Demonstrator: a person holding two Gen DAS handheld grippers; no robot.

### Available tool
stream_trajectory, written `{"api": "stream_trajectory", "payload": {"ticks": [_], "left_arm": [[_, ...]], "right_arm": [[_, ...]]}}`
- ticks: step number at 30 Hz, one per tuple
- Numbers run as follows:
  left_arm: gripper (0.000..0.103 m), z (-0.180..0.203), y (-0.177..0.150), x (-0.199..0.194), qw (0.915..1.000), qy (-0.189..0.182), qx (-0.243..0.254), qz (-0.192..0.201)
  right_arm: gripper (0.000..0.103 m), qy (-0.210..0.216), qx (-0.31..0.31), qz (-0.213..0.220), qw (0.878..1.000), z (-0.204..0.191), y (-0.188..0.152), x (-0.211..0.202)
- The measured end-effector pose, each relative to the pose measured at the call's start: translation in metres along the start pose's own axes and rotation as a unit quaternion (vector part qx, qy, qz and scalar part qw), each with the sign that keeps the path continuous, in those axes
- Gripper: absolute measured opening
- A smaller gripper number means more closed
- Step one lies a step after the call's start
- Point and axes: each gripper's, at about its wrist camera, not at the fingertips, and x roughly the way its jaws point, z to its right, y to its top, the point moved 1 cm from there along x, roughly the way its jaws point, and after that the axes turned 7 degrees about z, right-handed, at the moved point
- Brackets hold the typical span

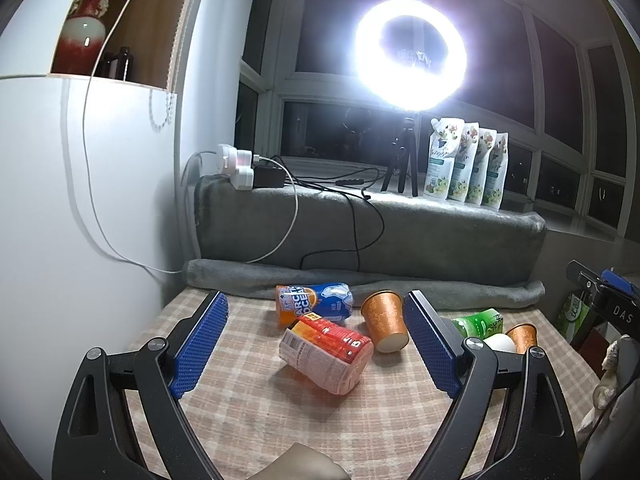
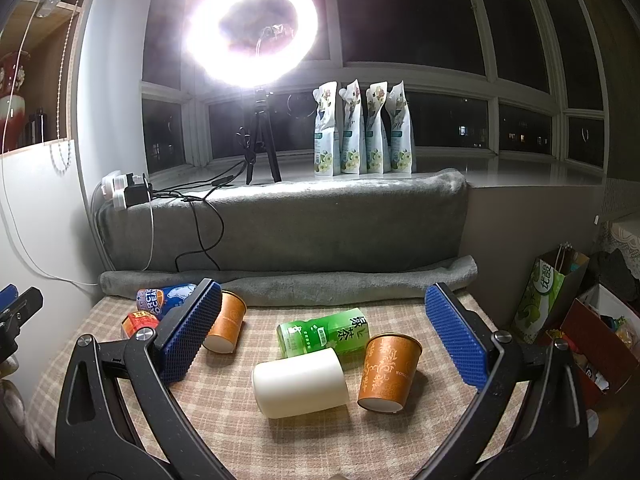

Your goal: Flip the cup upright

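Left gripper: released, blue-padded fingers spread wide above the bench, holding nothing.

Right gripper: likewise released, fingers wide apart, nothing between the pads.

Bench: covered with a beige checked cloth.

White cup: lying on its side, nearest the right gripper, between its fingers in the right wrist view; touching the green bottle behind it.

Orange cup, right: standing on its base with a slight tilt, mouth up, just beside the white cup.

Green tea bottle: on its side, behind the white cup.

Red-labelled bottle: on its side, between the left gripper's fingers in the left wrist view.

Orange cup, left: tilted, its white base toward the camera, close to the inner face of the left gripper's right finger; whether they touch cannot be told.

Blue and orange can: on its side, behind the red-labelled bottle.

Grey blanket: rolled along the far bench edge and draped over the ledge above.

Power strip: on the ledge, left end, cables trailing.

Ring light: lit, on a small tripod on the ledge.

Four pouches: upright in a row, beside the tripod.

Window: dark, behind everything.
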Motion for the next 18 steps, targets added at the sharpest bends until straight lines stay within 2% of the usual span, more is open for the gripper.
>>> {"api": "stream_trajectory", "payload": {"ticks": [18], "left_arm": [[0.089, 0.0023, -0.0036, 0.0032, 1.0000, -0.003, -0.002, -0.004]], "right_arm": [[0.103, 0.000, 0.000, -0.002, 1.000, 0.0004, -0.0002, 0.0004]]}}
